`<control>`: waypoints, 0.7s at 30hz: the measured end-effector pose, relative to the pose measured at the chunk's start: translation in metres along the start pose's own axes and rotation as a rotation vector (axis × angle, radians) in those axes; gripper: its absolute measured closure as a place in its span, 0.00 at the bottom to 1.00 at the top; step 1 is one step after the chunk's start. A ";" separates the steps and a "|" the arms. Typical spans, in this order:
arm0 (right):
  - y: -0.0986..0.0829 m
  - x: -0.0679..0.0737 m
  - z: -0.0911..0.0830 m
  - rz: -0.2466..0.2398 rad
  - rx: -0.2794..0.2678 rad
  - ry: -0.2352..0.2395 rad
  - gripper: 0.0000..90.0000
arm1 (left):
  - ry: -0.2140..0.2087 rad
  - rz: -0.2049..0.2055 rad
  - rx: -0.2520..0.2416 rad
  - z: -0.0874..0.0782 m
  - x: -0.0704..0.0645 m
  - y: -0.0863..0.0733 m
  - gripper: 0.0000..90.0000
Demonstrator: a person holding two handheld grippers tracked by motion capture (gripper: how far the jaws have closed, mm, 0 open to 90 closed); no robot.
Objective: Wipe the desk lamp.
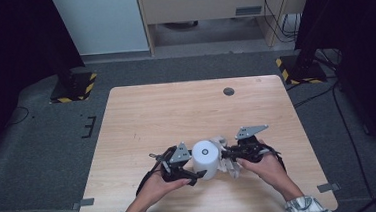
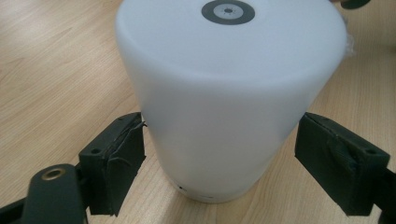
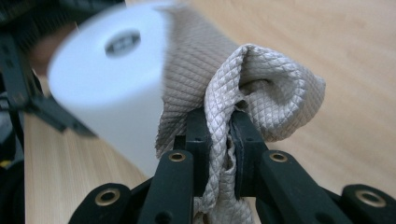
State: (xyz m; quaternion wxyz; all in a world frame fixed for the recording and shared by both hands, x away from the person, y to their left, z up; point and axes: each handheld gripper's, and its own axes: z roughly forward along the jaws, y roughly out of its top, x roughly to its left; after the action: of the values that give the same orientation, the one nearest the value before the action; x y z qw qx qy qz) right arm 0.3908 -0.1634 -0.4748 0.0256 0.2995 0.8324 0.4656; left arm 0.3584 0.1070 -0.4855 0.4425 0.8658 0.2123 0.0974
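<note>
Black jaws of the right gripper are clamped tight on a fold of the quilted beige cloth, which bunches above them and lies against the side of the white cylinder. That cylinder stands upright on the table, near its front edge, between the two hands. The left gripper has its jaws spread to either side of the cylinder's base; one pad looks to brush the wall, the other stands just off it (so it steadies more than it grips).

The step in hand looks like wiping the cylinder. To do it well, I would close the left jaws gently until the body cannot turn or tip, then draw the cloth around the wall in a smooth sweep, keeping the fold pressed flat against it.

Hard to make out: the cylinder is blurred in the right gripper view, the dark ring on its top cannot be identified, and the far side of the cloth is hidden behind the cylinder from the left gripper view.
</note>
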 end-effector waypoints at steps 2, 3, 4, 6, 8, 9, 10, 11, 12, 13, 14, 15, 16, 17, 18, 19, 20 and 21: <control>0.006 -0.001 -0.002 0.000 -0.023 -0.001 0.89 | 0.001 0.001 0.000 0.000 0.000 0.000 0.18; 0.008 -0.002 -0.001 0.003 -0.021 0.000 0.89 | 0.001 0.001 0.000 0.000 0.000 0.000 0.18; 0.008 -0.002 0.001 0.002 -0.012 -0.004 0.89 | 0.001 0.001 0.000 0.000 0.000 0.000 0.18; 0.006 -0.004 0.006 0.004 0.013 -0.009 0.89 | 0.000 0.000 0.000 0.000 0.000 0.000 0.18; 0.000 -0.005 0.012 0.014 0.049 -0.015 0.89 | 0.001 0.001 0.000 0.000 0.000 0.000 0.18; -0.003 -0.006 0.014 0.019 0.064 -0.014 0.89 | 0.002 0.001 0.000 0.000 0.000 0.000 0.18; -0.005 -0.007 0.016 0.020 0.079 -0.017 0.89 | 0.002 -0.001 -0.001 0.001 0.000 0.000 0.18; -0.007 -0.007 0.017 0.023 0.089 -0.017 0.89 | 0.003 0.001 0.001 0.001 -0.001 0.000 0.18; -0.009 -0.006 0.018 0.024 0.095 -0.019 0.89 | 0.003 0.002 0.001 0.001 -0.001 0.000 0.18; -0.010 -0.006 0.018 0.023 0.103 -0.018 0.89 | 0.004 0.003 0.003 0.001 -0.001 0.000 0.18; -0.011 -0.004 0.017 0.019 0.108 -0.015 0.89 | 0.004 0.003 0.003 0.001 -0.001 0.000 0.17; -0.011 -0.003 0.016 0.014 0.109 -0.014 0.89 | 0.004 0.004 0.004 0.001 -0.001 0.000 0.17; -0.012 -0.001 0.014 0.011 0.111 -0.010 0.89 | 0.004 0.003 0.004 0.001 -0.001 0.000 0.17; -0.013 0.001 0.012 0.003 0.113 -0.008 0.89 | 0.004 0.003 0.004 0.001 -0.001 0.000 0.17; -0.014 0.003 0.011 -0.002 0.113 -0.004 0.89 | 0.004 0.004 0.005 0.001 -0.001 0.000 0.17; -0.015 0.005 0.009 -0.006 0.112 -0.003 0.89 | 0.005 0.004 0.005 0.001 -0.001 0.000 0.17; -0.016 0.008 0.007 -0.009 0.114 0.000 0.89 | 0.005 0.004 0.005 0.001 -0.001 0.000 0.17; -0.017 0.010 0.006 -0.014 0.112 0.002 0.89 | 0.005 0.005 0.006 0.001 -0.001 0.000 0.17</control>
State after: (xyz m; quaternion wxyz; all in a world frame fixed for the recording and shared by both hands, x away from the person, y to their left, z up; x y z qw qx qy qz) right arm 0.3763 -0.1604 -0.4893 0.0114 0.2945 0.8591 0.4184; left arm 0.3579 0.1061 -0.4858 0.4390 0.8675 0.2117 0.0998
